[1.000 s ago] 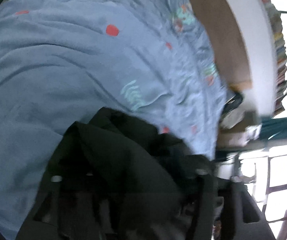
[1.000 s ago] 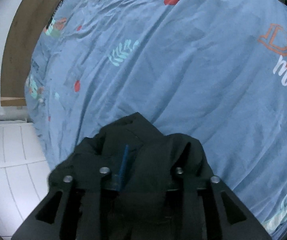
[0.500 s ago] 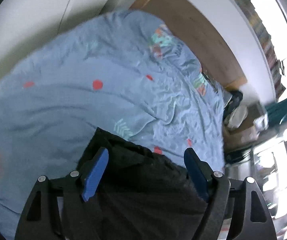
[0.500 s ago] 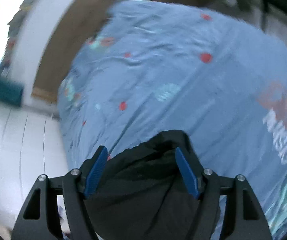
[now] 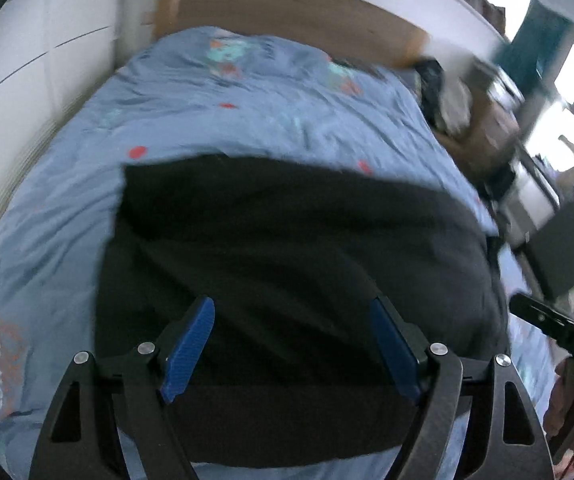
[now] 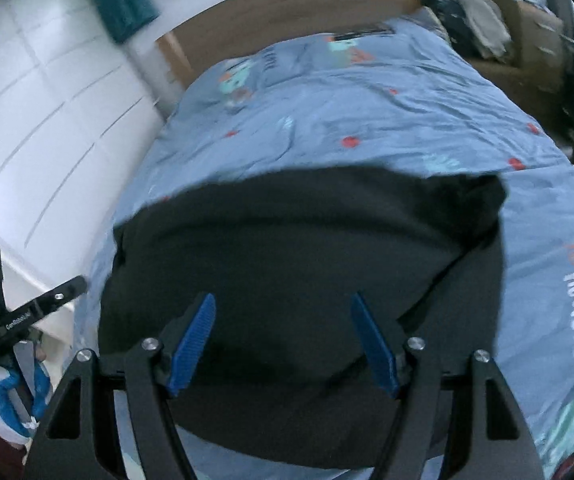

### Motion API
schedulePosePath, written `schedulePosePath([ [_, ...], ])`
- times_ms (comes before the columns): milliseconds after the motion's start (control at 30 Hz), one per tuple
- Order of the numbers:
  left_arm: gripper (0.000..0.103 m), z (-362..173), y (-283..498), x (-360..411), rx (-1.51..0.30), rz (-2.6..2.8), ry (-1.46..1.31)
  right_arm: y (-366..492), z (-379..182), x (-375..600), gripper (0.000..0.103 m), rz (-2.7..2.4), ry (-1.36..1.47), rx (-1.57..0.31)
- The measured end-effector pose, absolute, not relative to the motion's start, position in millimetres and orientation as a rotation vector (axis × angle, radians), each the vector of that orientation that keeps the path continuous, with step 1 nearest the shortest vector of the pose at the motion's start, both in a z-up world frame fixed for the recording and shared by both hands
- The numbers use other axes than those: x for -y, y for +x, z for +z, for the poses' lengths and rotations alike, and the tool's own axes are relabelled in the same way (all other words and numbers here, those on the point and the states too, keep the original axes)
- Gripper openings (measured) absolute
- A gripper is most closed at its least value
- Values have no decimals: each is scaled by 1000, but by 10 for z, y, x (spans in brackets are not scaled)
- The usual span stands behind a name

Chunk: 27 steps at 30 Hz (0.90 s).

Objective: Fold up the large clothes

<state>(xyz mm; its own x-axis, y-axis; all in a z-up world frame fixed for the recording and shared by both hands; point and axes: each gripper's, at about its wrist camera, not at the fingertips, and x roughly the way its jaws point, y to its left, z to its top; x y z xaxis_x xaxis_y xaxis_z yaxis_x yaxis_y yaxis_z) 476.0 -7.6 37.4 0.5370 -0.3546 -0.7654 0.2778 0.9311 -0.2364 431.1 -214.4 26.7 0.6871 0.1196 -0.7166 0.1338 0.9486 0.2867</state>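
Note:
A large black garment (image 5: 287,232) lies spread across the near part of a blue patterned bedspread (image 5: 247,112). My left gripper (image 5: 291,308) hovers over its near edge, open, with nothing between the blue pads (image 5: 191,340). In the right wrist view the same black garment (image 6: 287,240) lies on the bedspread (image 6: 347,112), with a thicker doubled part at its right. My right gripper (image 6: 283,300) stands open above it, pads bare. Each view catches the other gripper's body at its edge: the right one (image 5: 555,324) and the left one (image 6: 7,320).
A wooden headboard (image 5: 287,12) closes the far end of the bed. White panelled doors (image 6: 47,120) run along the left side. Boxes and clutter (image 5: 487,120) and a dark bag (image 6: 447,4) crowd the right side. A hand (image 5: 567,392) shows at the lower right.
Both grippers were shut on bunched black cloth a second ago; they opened, let it go, rolled upright and drew back. The garment now lies spread on the bed.

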Motion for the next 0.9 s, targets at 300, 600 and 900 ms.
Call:
schedulePosePath([
  [300,83,-113,5192,566,-932,-408,42,4501,-311,1837,69,-15,215,-836],
  [600,83,-214,6082,891,-967,-367,121,5317,-364,2114,69,-64,231,-843],
  [900,94,-470,6810,1052,-1077,-298,93,6061,-557,2473,69,-135,290,-942],
])
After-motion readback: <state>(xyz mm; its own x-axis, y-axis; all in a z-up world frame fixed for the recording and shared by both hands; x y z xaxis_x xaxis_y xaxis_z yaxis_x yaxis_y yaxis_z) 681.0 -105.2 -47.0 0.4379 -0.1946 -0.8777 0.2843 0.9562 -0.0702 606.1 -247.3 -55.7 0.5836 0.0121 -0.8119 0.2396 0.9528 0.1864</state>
